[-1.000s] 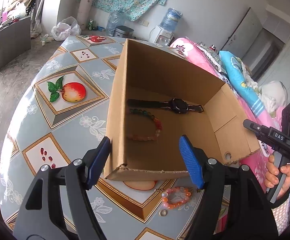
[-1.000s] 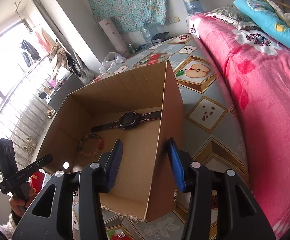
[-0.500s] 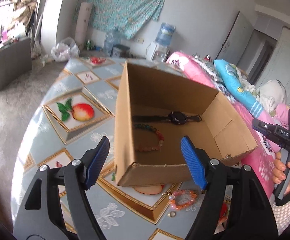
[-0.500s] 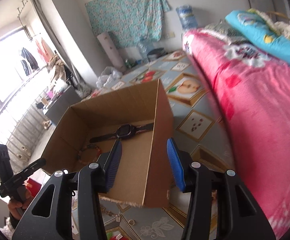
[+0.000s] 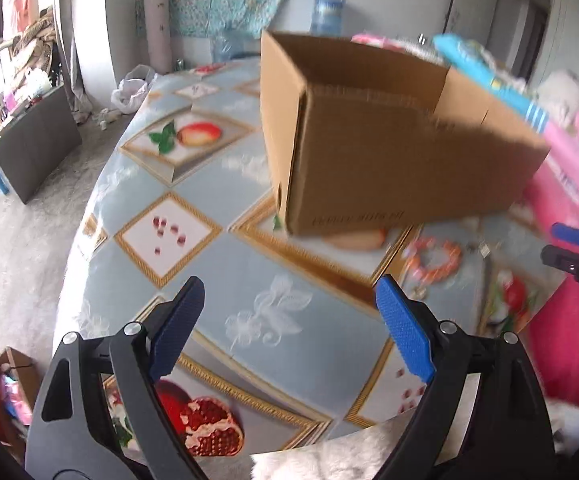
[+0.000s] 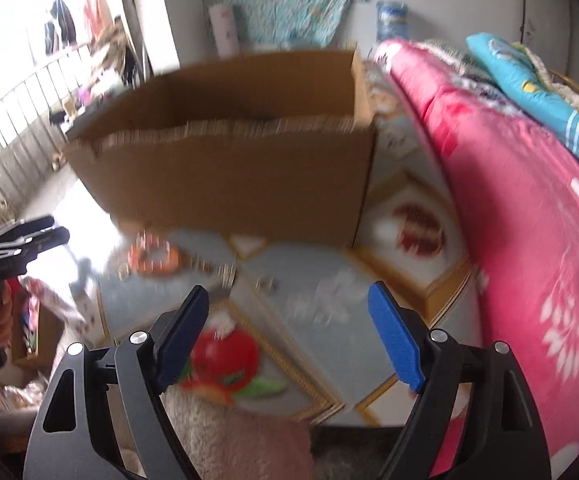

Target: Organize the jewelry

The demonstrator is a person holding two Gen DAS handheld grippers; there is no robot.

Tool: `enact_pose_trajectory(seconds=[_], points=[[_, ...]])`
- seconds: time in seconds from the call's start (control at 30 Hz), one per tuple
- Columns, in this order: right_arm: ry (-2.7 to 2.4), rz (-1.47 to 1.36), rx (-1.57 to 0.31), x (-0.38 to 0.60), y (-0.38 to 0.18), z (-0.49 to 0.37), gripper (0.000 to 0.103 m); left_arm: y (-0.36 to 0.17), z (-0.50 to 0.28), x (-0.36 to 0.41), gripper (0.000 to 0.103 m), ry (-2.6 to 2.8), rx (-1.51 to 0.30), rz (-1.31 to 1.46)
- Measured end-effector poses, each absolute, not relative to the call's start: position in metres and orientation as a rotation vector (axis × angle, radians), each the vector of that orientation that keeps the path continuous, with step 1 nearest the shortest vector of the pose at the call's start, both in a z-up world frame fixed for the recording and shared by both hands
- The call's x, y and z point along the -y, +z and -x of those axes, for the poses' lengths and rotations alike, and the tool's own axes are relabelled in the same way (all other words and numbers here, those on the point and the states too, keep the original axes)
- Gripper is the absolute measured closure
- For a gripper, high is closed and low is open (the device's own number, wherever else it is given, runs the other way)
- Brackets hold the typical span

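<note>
Beside cardboard box (image 5: pixel 389 160), beaded bracelet (image 5: pixel 433 256)

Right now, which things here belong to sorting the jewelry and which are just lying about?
Job:
- cardboard box
- orange bead bracelet on the table
- small ring beside it

Lying about:
- pink blanket
- water bottle
- plastic bag

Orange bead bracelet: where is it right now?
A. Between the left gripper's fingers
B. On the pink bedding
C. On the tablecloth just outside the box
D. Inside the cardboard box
C. The orange bead bracelet lies on the patterned tablecloth in front of the cardboard box, outside its wall; the left gripper has nothing between its fingers as its jaws open.
</note>
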State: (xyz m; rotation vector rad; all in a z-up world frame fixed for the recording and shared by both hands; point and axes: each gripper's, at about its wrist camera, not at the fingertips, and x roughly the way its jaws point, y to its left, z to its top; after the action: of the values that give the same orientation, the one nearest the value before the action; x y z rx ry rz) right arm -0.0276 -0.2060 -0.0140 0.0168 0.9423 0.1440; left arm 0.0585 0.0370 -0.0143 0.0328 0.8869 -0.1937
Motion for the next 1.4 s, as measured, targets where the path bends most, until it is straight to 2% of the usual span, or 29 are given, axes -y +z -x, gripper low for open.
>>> enact_pose_trajectory(seconds=[0.2, 0.27, 0.43, 0.9, 1.1, 1.23, 1.3, 1.4], points=[[0.074, 0.006, -1.038, 0.202, -0.04, 0.023, 0.02, -0.041, -0.059, -0.033, 0.019, -0.142, -0.962, -0.1], [0.059, 0.013, -1.036, 0.203, -0.043, 0.021, 0.014, -0.043, -0.059, -0.035, 0.016, -0.137, -0.956, -0.093], [0.045, 0.021, -1.037, 0.207, -0.046, 0.016, 0.007, -0.046, -0.06, -0.036, 0.008, -0.117, -0.946, -0.085], [0.09, 0.026, -1.066, 0.211, -0.046, 0.003, 0.006, -0.046, -0.068, -0.039, 0.008, -0.131, -0.981, -0.077], [0.132, -0.012, -0.945, 0.207, -0.029, 0.001, 0.006, -0.045, -0.068, -0.037, 0.007, -0.121, -0.976, -0.089], [0.143, -0.005, -0.918, 0.207, -0.03, 0.001, 0.007, -0.025, -0.057, -0.031, 0.007, -0.188, -0.85, -0.051], [0.173, -0.009, -0.908, 0.209, -0.032, 0.002, 0.009, -0.013, -0.052, -0.022, 0.008, -0.251, -0.792, -0.052], [0.218, -0.015, -0.889, 0.211, -0.034, 0.008, 0.02, -0.002, -0.044, 0.001, 0.01, -0.363, -0.734, -0.103]])
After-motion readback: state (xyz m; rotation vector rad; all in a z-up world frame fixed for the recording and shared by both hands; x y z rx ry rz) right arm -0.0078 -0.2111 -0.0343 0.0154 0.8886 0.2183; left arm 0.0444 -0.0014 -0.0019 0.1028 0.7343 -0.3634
